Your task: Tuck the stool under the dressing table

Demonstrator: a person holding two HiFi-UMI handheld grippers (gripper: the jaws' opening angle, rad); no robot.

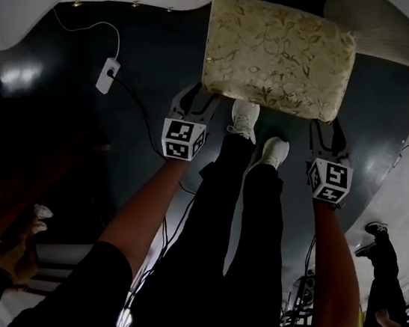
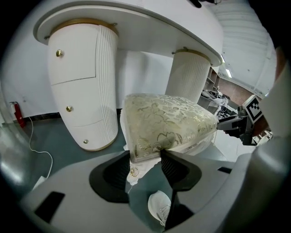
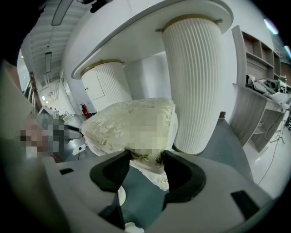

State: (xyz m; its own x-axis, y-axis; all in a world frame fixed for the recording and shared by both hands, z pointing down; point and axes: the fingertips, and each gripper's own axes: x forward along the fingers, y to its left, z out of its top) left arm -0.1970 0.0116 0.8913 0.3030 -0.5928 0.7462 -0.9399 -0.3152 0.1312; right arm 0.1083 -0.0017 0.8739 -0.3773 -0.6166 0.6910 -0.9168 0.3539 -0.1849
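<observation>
Jaws of left gripper (image 2: 144,160) and right gripper (image 3: 146,158) each clamp a near corner of the stool (image 1: 280,56); the dressing table (image 2: 136,27) opening lies straight ahead of both.

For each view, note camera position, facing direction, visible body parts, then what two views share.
Head view: on the head, facing steeply down at the stool; arms, legs, shoes show.
Left gripper view: on left gripper, facing stool and dressing table; shoe below.
Right gripper view: on right gripper, facing the same; no body clear.
Shared: stool cushion between both grippers' jaws.
</observation>
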